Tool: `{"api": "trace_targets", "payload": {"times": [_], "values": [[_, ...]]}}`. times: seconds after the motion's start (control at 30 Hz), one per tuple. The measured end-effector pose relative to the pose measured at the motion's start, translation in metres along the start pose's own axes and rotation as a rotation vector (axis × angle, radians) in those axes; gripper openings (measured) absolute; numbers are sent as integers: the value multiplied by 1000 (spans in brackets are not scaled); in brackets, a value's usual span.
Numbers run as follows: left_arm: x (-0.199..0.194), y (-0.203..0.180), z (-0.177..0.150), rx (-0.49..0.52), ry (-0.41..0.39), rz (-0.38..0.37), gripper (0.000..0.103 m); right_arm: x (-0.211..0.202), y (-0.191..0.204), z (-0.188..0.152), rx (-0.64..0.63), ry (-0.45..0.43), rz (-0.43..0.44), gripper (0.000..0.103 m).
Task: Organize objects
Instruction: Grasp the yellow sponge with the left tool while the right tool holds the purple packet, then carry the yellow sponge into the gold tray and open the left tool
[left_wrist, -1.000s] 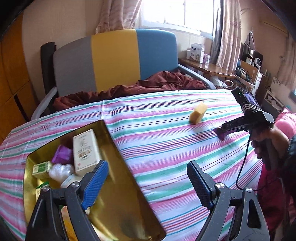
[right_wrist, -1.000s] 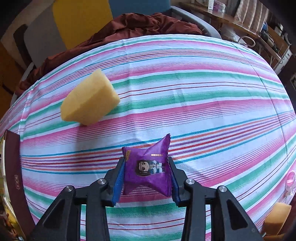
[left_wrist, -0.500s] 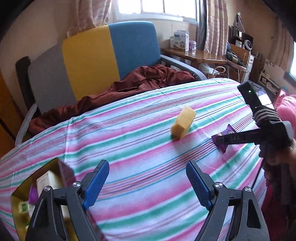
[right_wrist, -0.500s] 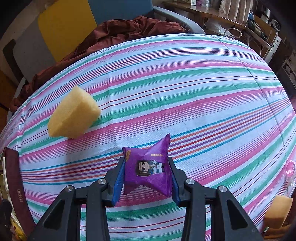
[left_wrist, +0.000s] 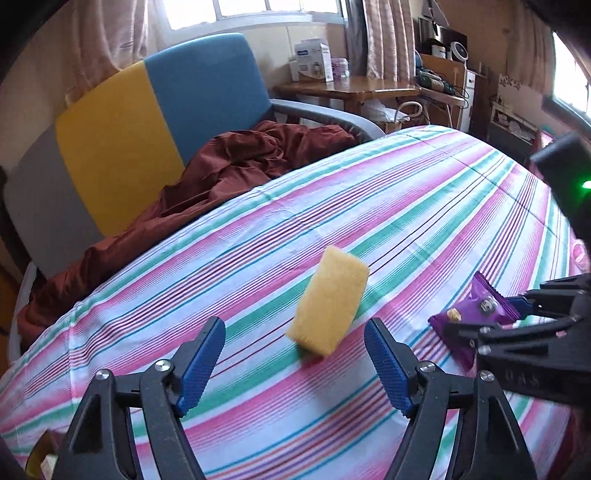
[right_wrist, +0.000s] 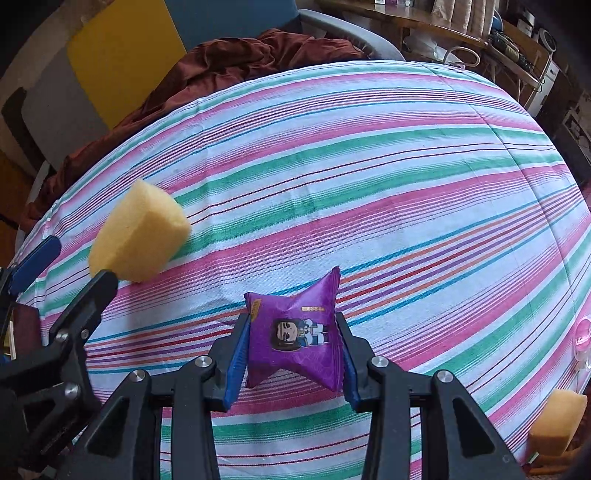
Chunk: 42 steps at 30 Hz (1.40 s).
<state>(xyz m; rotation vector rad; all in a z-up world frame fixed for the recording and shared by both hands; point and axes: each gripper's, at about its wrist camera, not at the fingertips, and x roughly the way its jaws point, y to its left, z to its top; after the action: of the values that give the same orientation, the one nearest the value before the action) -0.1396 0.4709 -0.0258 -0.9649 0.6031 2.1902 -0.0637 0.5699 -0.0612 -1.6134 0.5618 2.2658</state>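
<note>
Daylight came through a window hung with pale pink curtains on the far wall. A striped cloth of pink, green and white covered the table, and behind it stood a sofa with grey, yellow and blue back panels, a rumpled dark red blanket on its seat. A wooden side table beside the sofa carried a white box.

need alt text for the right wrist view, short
The right gripper is shut on a purple snack packet with a cartoon figure, just above a pink, green and white striped cloth. A yellow sponge lies to the left, with the open left gripper reaching toward it.
</note>
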Motion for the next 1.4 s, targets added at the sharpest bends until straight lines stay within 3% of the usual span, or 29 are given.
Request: {"api": "trace_targets", "payload": {"times": [0.1, 0.2, 0.23, 0.27, 0.53, 0.57, 0.7, 0.8, 0.93, 1.17, 1.4], "values": [[20, -5, 6, 11, 24, -1, 69, -1, -1, -2, 2, 0, 0, 42], [33, -5, 8, 5, 49, -20, 51, -1, 1, -3, -4, 0, -4, 43], [32, -6, 7, -4, 53, -40, 39, -1, 2, -4, -10, -1, -8, 43], [28, -8, 5, -11, 53, -45, 37, -2, 3, -4, -14, -4, -10, 43], [-26, -4, -48, -143, 69, -32, 36, -11, 15, -4, -64, -37, 91, 42], [-34, -2, -57, -167, 76, -23, 36, -12, 7, 2, -79, -38, 115, 42], [-71, 5, -101, -265, 94, 3, 36, -12, 32, 4, -153, -22, 249, 42], [-97, 2, -132, -287, 88, 27, 36, -10, 45, 0, -221, 21, 361, 42], [-123, -5, -168, -298, 65, 43, 36, -7, 74, -13, -347, 74, 443, 42], [-124, -12, -179, -272, 6, 50, 36, 16, 96, -25, -444, 143, 395, 42], [-105, 0, -172, -330, 36, -3, 40, 13, 89, -23, -436, 121, 364, 47]]}}
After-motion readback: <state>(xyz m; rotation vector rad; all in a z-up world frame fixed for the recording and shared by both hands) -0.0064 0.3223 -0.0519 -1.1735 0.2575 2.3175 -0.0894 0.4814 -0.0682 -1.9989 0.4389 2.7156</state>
